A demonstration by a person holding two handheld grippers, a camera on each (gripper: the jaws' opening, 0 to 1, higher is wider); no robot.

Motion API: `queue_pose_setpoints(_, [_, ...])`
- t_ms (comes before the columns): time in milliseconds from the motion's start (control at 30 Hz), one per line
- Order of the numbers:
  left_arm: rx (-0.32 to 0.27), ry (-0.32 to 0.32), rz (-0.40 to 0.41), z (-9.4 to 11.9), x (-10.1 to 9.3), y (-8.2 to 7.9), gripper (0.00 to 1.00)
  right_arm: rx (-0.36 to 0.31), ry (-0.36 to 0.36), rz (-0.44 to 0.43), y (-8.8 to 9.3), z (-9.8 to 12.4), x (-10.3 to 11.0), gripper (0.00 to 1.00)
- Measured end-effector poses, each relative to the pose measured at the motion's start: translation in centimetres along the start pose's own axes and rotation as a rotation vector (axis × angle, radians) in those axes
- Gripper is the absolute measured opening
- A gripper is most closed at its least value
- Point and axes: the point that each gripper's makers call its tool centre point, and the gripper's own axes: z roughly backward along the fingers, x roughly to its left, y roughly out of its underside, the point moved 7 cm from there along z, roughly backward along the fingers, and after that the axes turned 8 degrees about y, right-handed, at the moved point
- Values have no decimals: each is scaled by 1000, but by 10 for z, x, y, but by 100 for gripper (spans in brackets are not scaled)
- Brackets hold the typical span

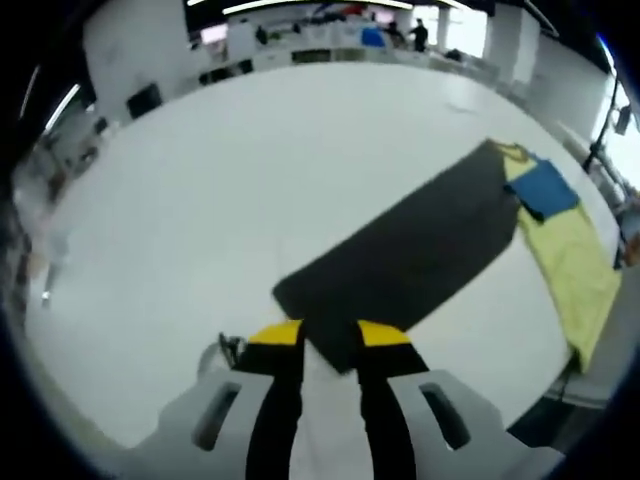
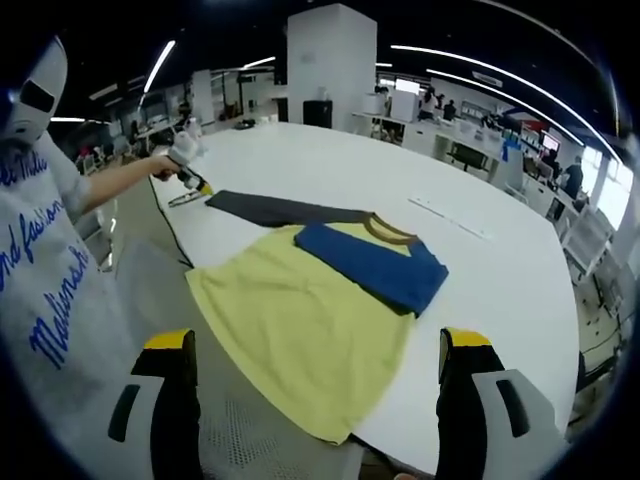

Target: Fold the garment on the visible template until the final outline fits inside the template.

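Observation:
A shirt lies on the white table point(image 2: 500, 270); it has a yellow body point(image 2: 300, 320), a blue sleeve point(image 2: 375, 262) folded across its chest, and a dark grey sleeve point(image 2: 275, 208) stretched out flat. In the left gripper view the grey sleeve point(image 1: 410, 250) runs from the yellow body point(image 1: 575, 265) toward me, and my left gripper point(image 1: 330, 335) is shut on its near corner. From the right gripper view, the left gripper point(image 2: 190, 178) sits at the sleeve's far end in a person's hand. My right gripper point(image 2: 318, 345) is open, wide apart above the shirt's hem.
A person in a grey sweatshirt with blue lettering point(image 2: 45, 290) stands at the table's edge on the left. A thin pale strip point(image 2: 450, 217) lies on the table beyond the shirt. Desks and people point(image 1: 330, 30) fill the room behind. Broad bare tabletop point(image 1: 230, 180) lies beyond the sleeve.

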Motion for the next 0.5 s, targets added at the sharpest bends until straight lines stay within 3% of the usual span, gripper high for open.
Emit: queue_pose_setpoints(500, [49, -2, 15, -14, 11, 4, 20, 10, 11, -10, 1, 1, 3, 100])
